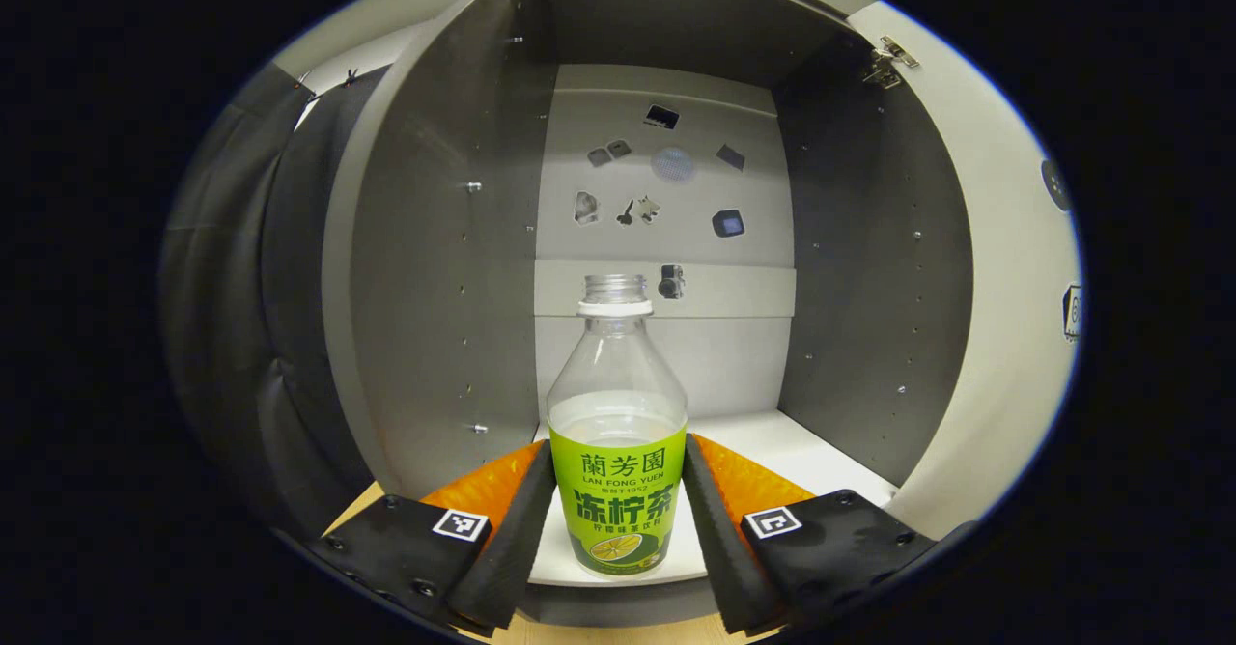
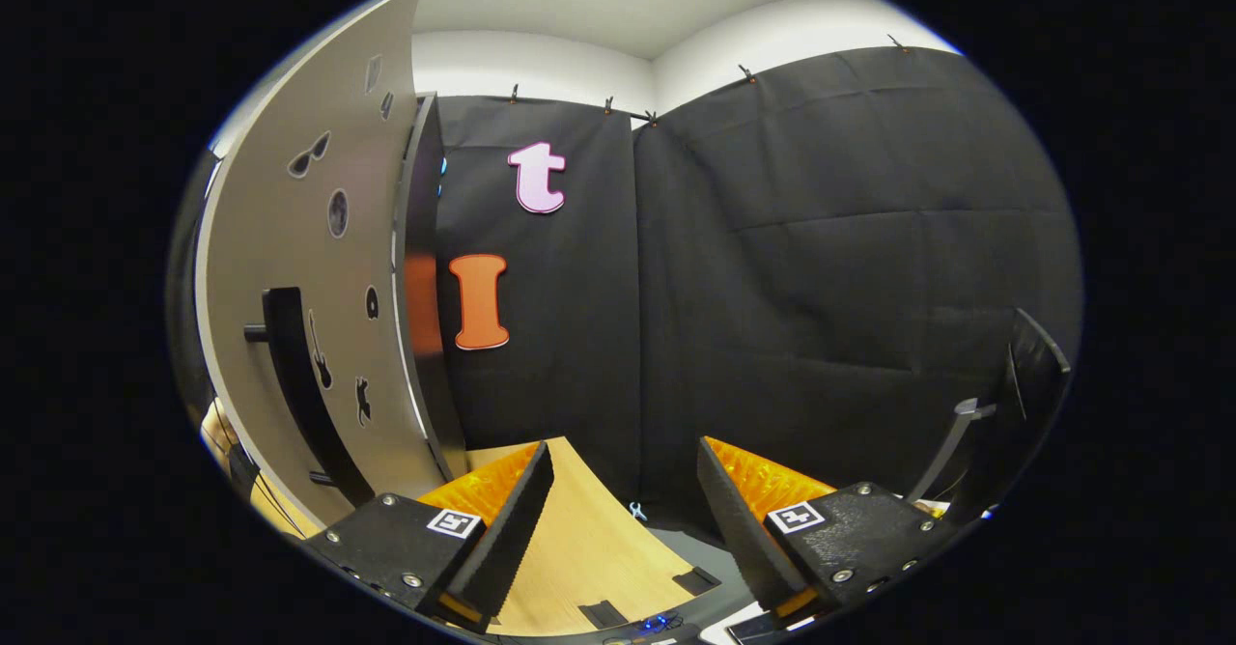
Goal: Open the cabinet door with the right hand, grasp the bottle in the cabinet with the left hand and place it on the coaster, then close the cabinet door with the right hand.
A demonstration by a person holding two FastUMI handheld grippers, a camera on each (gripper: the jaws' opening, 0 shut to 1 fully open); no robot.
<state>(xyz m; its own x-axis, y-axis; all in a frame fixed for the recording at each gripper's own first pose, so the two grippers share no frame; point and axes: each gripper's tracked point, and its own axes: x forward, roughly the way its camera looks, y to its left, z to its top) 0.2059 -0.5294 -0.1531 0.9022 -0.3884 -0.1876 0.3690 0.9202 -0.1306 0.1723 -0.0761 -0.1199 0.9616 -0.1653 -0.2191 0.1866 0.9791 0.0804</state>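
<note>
One bottle (image 1: pixel 617 452) is standing in the cabinet (image 1: pixel 444 239), left gripper (image 1: pixel 618 519) fingers clamping it; right gripper (image 2: pixel 623 519) fingers apart beside the opened door (image 2: pixel 319 336).

Bottle (image 1: pixel 618 452) base behind shelf lip.

Right gripper (image 2: pixel 618 519) jaws apart over wooden tabletop (image 2: pixel 579 548), open cabinet door (image 2: pixel 309 336) left

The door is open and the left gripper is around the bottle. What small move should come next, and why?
Probably lift a little and draw the bottle out of the cabinet. In the left gripper view, the left gripper has a finger close against each side of the label, so the grasp looks made. The door stands open, and the right gripper is open, holding nothing.
</note>
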